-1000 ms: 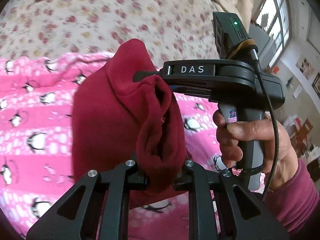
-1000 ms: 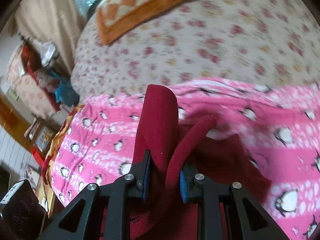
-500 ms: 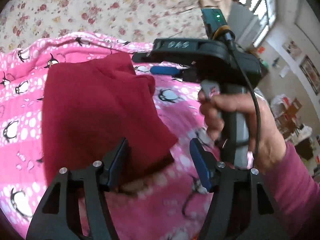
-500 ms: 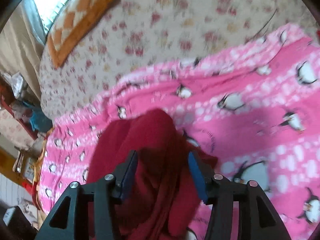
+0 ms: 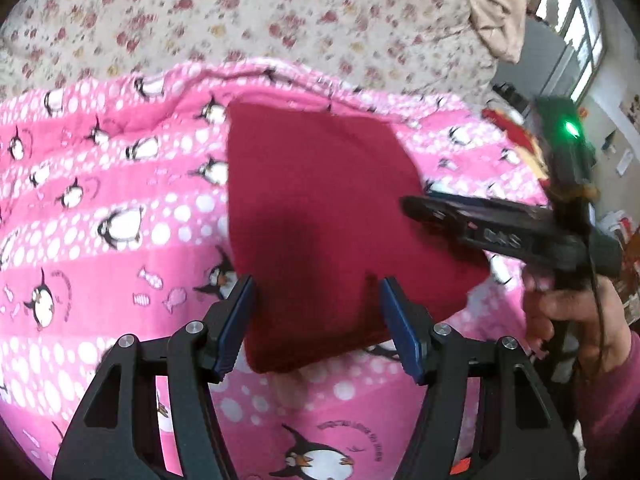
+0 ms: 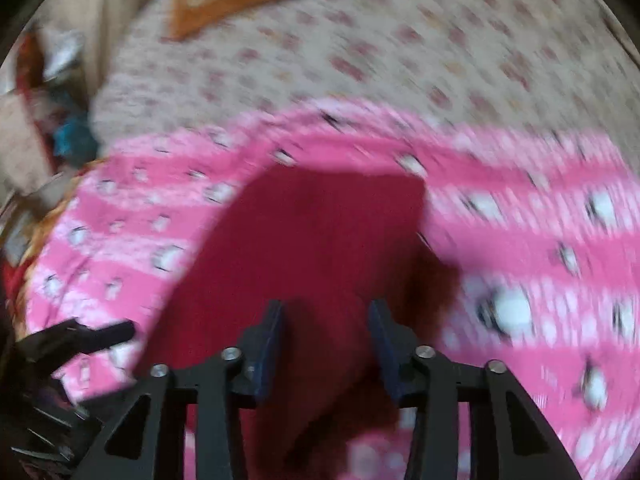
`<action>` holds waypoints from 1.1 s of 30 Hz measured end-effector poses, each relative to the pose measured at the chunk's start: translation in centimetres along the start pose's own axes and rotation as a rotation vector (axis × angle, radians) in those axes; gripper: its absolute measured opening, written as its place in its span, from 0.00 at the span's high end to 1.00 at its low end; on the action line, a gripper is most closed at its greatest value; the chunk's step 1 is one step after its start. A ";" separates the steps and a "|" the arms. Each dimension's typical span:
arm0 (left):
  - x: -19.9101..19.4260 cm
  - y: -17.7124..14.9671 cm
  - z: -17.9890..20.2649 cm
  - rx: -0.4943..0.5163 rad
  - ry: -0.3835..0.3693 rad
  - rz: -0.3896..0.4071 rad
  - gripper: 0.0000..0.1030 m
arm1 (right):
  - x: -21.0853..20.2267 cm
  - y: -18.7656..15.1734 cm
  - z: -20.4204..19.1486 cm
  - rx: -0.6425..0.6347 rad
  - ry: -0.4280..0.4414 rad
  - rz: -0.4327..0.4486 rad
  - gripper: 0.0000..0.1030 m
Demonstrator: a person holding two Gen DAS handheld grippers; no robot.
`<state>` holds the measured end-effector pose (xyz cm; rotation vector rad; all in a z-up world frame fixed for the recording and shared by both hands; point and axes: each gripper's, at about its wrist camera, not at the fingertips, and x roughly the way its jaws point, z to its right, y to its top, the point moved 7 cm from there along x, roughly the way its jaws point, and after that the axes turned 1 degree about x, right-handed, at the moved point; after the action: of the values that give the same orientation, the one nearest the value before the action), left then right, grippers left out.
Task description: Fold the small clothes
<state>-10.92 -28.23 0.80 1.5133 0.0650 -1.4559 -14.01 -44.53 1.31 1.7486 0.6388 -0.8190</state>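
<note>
Both hand-held grippers (image 5: 316, 312) (image 6: 326, 320) agape over seemingly folded red garment (image 5: 320, 216) on penguin blanket (image 5: 100, 208), floral bedspread (image 5: 280, 16) beyond

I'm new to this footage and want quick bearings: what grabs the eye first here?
The dark red garment lies folded flat in the middle of a bright pink penguin-print blanket, spread over a floral bedsheet. The left gripper hangs open over the garment's near edge. The right gripper, also open, hovers above it in a blurred view.
</note>
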 end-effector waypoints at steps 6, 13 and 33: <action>0.5 0.7 -0.5 -0.015 0.017 0.015 0.38 | -1.3 -3.2 1.4 0.025 0.035 -0.022 0.61; 0.0 1.7 0.1 0.007 0.069 0.057 0.38 | -4.2 -1.5 0.9 0.071 0.029 0.066 0.56; 2.1 1.6 -0.1 0.031 0.137 0.042 0.36 | 0.3 -1.7 1.6 0.142 0.011 0.043 0.50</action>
<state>-9.26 -30.16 0.06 1.6286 0.0931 -1.3247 -15.45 -45.51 -0.30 1.8901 0.5605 -0.8426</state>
